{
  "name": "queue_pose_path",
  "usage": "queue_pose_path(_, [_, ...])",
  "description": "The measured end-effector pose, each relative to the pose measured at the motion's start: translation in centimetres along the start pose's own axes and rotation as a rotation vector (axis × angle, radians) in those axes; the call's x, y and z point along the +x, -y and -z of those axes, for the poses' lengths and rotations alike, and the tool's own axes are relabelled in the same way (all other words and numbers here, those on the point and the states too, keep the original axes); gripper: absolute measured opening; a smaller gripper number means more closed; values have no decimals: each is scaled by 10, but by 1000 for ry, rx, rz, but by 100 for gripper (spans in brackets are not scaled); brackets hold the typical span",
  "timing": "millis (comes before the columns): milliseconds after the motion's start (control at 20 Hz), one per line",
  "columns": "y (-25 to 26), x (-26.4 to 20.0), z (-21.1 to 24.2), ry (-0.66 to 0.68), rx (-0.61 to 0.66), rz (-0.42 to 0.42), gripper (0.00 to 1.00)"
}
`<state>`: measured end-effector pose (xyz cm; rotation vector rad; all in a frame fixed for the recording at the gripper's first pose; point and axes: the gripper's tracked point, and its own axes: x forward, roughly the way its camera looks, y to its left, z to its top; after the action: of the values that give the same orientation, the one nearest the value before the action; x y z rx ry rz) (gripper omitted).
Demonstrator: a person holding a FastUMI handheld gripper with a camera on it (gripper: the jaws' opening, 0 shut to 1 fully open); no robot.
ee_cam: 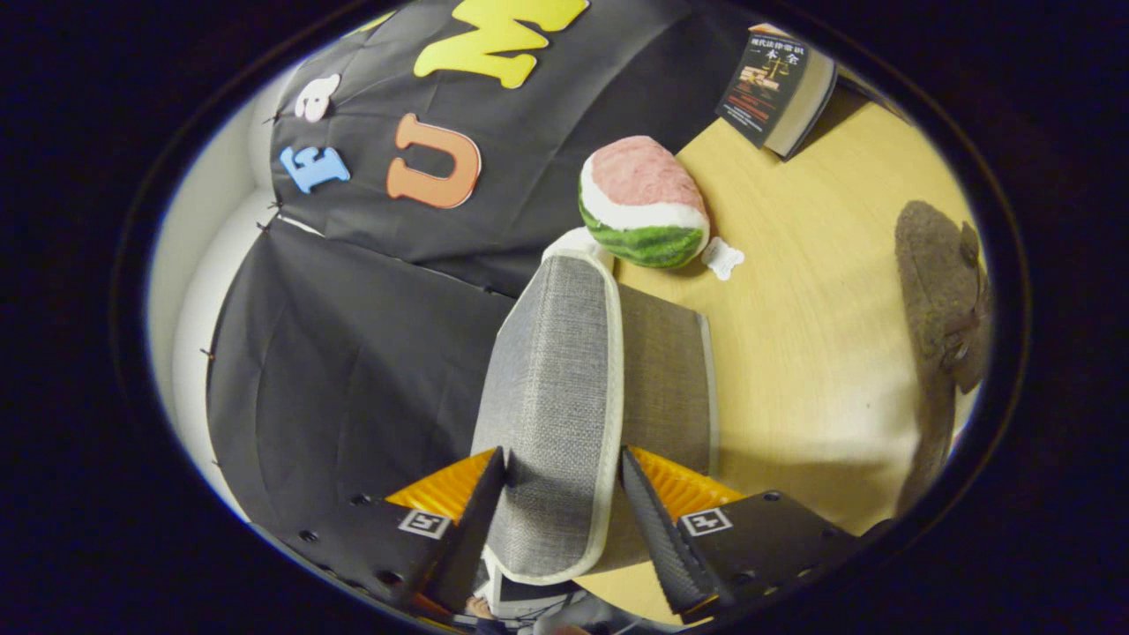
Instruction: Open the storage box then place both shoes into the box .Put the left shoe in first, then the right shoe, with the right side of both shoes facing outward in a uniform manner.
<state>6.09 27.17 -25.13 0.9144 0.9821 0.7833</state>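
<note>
- The step in hand looks like opening the storage box (670,379): its grey fabric lid (556,397), edged in pale piping, stands raised on edge and runs away from the camera between the gripper's (564,503) two fingers.
- The jaws sit close against either face of the lid near its lower end; whether both actually press on it I cannot tell, since the contact lines are hard to read.
- To do this well, I judge the lid should be swung clear in an arc about its hinge rather than pulled straight, as the soft fabric box would likely drag along the table.
- The lid wants to go fully back so the opening stays free for the left shoe first.
- One brown fuzzy shoe (939,291) lies well apart from the box, far to the right of the fingers.
- The light wooden table (820,353) carries everything, its surface smooth and plain.
- Beyond the lid's far end sits a plush watermelon slice (642,212), with a small white tag (722,257) just beside it.
- A dark-covered book (776,88) rests at the table's far edge, against the black cloth wall (353,370).
</note>
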Motion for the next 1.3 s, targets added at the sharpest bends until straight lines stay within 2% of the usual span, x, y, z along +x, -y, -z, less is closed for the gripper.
queue_pose_path(250, [-11,-13,-4,-20,-41,-16,61])
queue_pose_path(300, [-13,-17,-5,-15,-67,1,61])
queue_pose_path(350, [-4,-20,-15,31,-86,52,46])
queue_pose_path(450, [-11,-33,-18,28,-90,42,17])
queue_pose_path(550, [-23,-36,-20,24,-109,25,5])
queue_pose_path(750, [-66,-42,-27,50,-209,-8,6])
queue_pose_path(950, [-132,-42,-36,75,-286,-56,7])
queue_pose_path(1300, [-237,12,-20,71,-503,-114,7])
